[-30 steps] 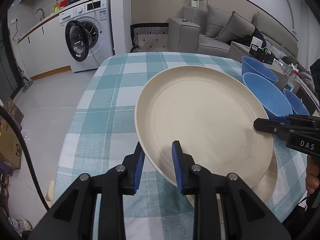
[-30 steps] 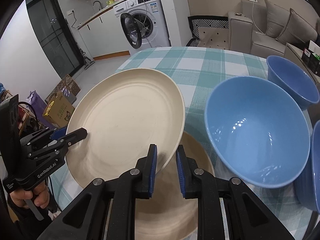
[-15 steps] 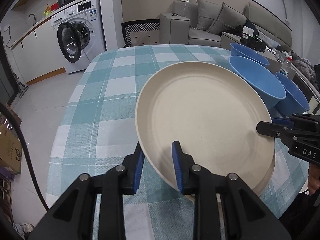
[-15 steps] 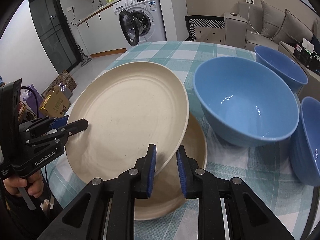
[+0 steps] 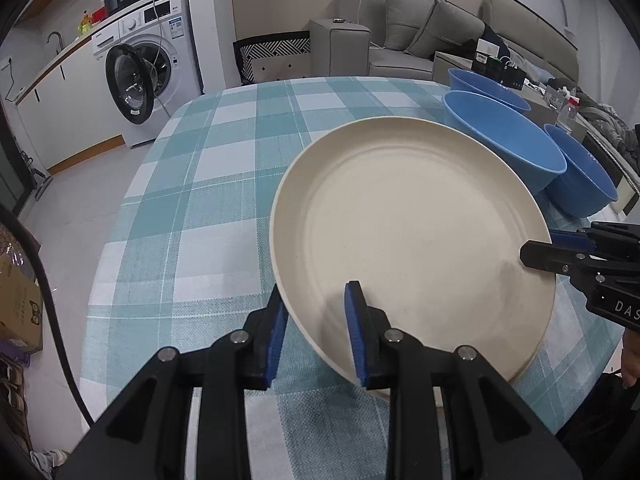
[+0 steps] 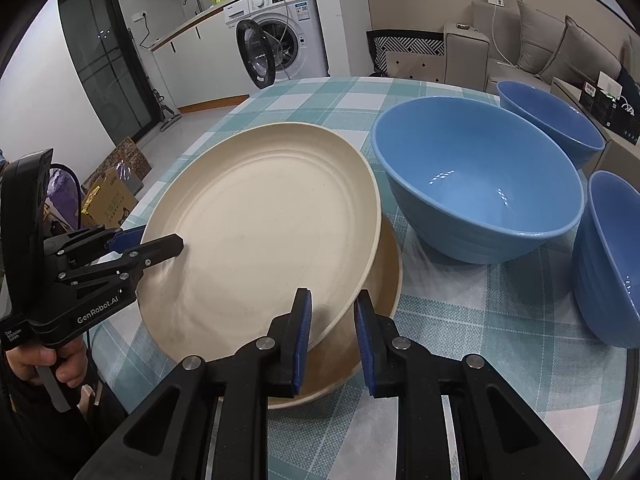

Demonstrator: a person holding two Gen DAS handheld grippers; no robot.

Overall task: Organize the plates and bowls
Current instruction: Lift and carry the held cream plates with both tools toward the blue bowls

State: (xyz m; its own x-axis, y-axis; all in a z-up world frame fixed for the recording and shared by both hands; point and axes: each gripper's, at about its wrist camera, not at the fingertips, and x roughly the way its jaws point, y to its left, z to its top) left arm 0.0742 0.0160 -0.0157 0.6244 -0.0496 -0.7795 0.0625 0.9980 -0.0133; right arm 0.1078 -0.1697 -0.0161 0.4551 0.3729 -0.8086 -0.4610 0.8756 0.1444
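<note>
A: Starting at nine o'clock on the teal-and-white checked tablecloth [image 6: 448, 320], what does the left gripper [image 6: 168, 245] have?

B: The rim of the round cream plate [image 6: 256, 232]. In the left wrist view the left gripper [image 5: 316, 332] has its blue pads narrow, one under the rim and one on top, closed on that plate [image 5: 408, 240] at its seven o'clock edge.

A: And the plate itself?

B: Tilted, with its far side raised. It sits over a second cream plate [image 6: 384, 276] that lies flat on the cloth and peeks out at four o'clock.

A: The right gripper [image 6: 332, 336]?

B: Narrow too, pinching the same upper plate's rim at five o'clock. From the left wrist view the right gripper [image 5: 538, 250] comes in at three o'clock onto that rim.

A: Further right?

B: A large blue bowl [image 6: 480, 184] stands just beside the plates at two o'clock. A second blue bowl [image 6: 552, 120] is behind it at one o'clock, and a third blue bowl [image 6: 608, 256] at three o'clock.
</note>
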